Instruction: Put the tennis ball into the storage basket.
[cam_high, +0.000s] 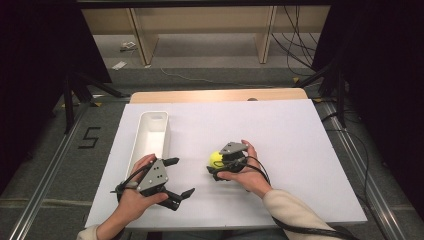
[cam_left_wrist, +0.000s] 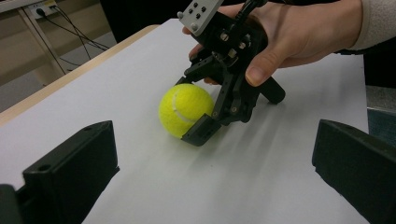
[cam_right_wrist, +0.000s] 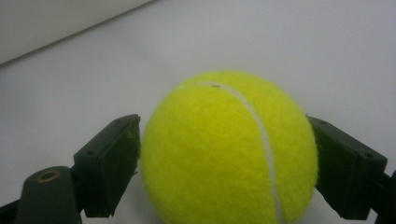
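Note:
A yellow tennis ball (cam_high: 215, 158) rests on the white board, right of centre near the front. My right gripper (cam_high: 218, 162) lies around it from the right, and a hand grips its body. In the right gripper view the ball (cam_right_wrist: 224, 140) sits between both black pads (cam_right_wrist: 112, 163), which touch its sides. The left gripper view shows the same ball (cam_left_wrist: 180, 109) inside the right gripper (cam_left_wrist: 192, 108). My left gripper (cam_high: 181, 176) stands open at the front left with nothing between its jaws, pointing toward the ball.
A long white bin (cam_high: 141, 131) lies on the left of the white board (cam_high: 280, 130), just beyond my left gripper. A wooden table edge (cam_high: 215, 95) shows behind the board. Cables trail on the floor at the right.

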